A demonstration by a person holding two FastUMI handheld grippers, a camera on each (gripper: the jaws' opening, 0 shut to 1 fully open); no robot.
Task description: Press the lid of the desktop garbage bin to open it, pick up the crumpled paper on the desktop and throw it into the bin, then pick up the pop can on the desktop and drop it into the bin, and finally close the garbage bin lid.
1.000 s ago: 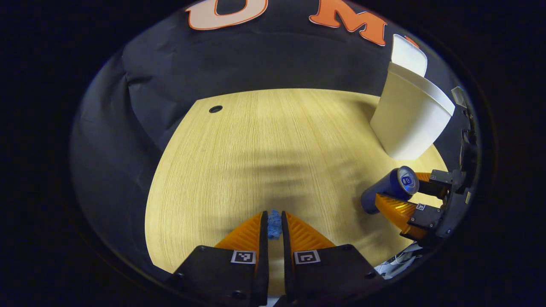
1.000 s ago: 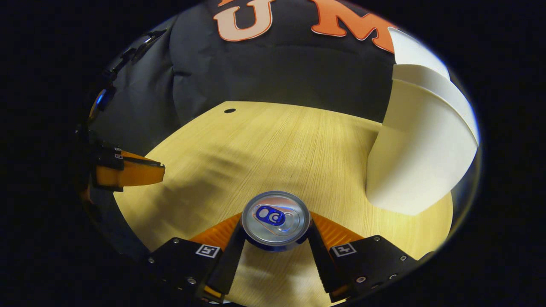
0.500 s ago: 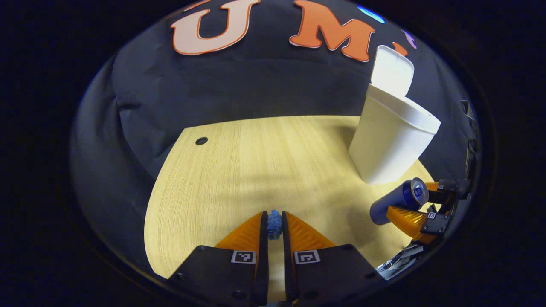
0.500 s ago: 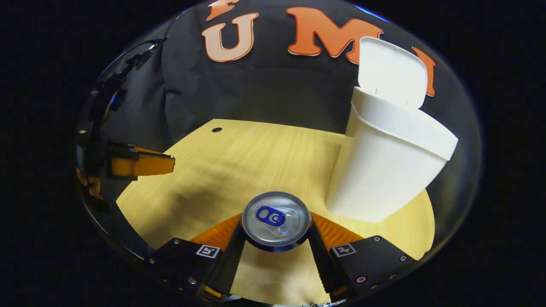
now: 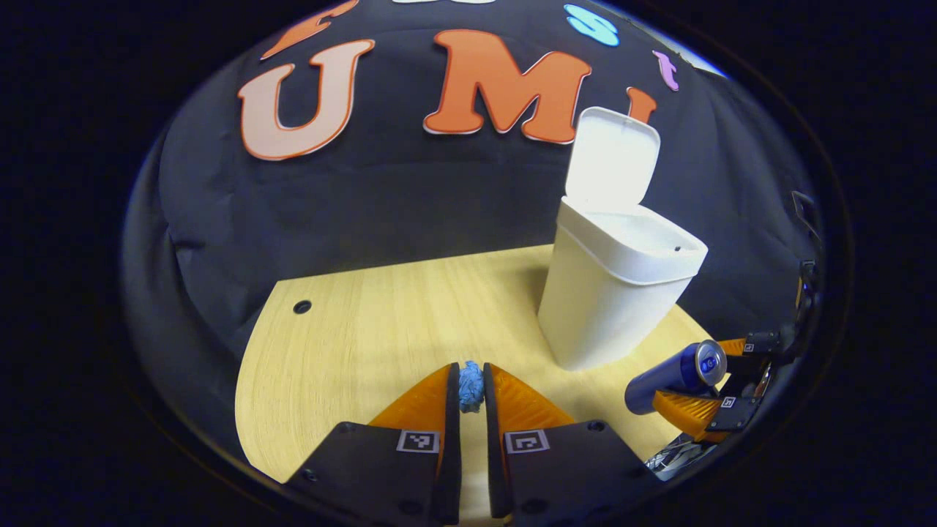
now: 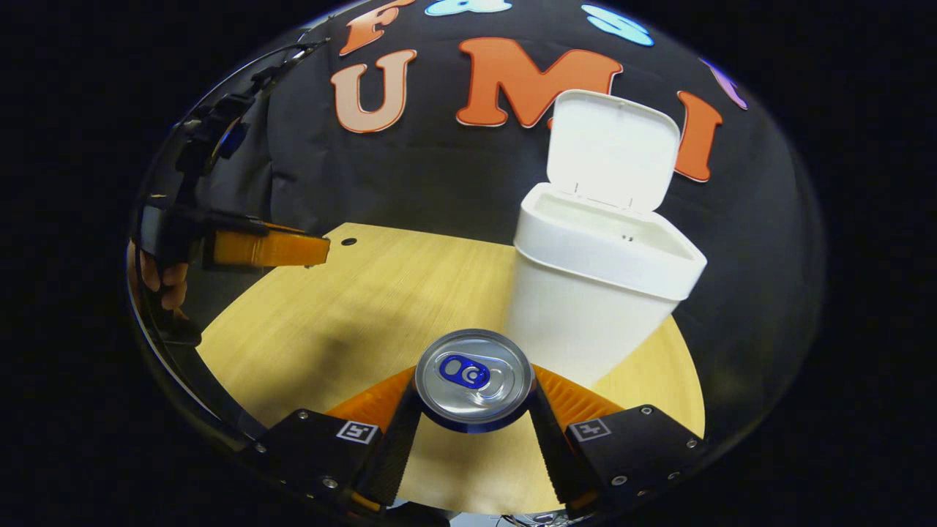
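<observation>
Both grippers have risen since a second ago, bringing the bin's (image 6: 596, 293) open rim into sight, lid (image 6: 611, 150) upright (hinged at the back). Left gripper (image 5: 471, 388) pinches the crumpled paper (image 5: 471, 386); right gripper (image 6: 474, 406) clamps the pop can (image 6: 474, 377). Neither load is in the bin near the desk's (image 5: 366, 344) far right edge; both drops and closing remain.

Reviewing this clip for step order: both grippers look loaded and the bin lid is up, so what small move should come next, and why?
Probably carry the left gripper toward the bin and over its opening. Its fingers are shut on the blue crumpled paper, the lid stands open, and the paper goes in first. The right gripper holds the pop can and can wait.
</observation>
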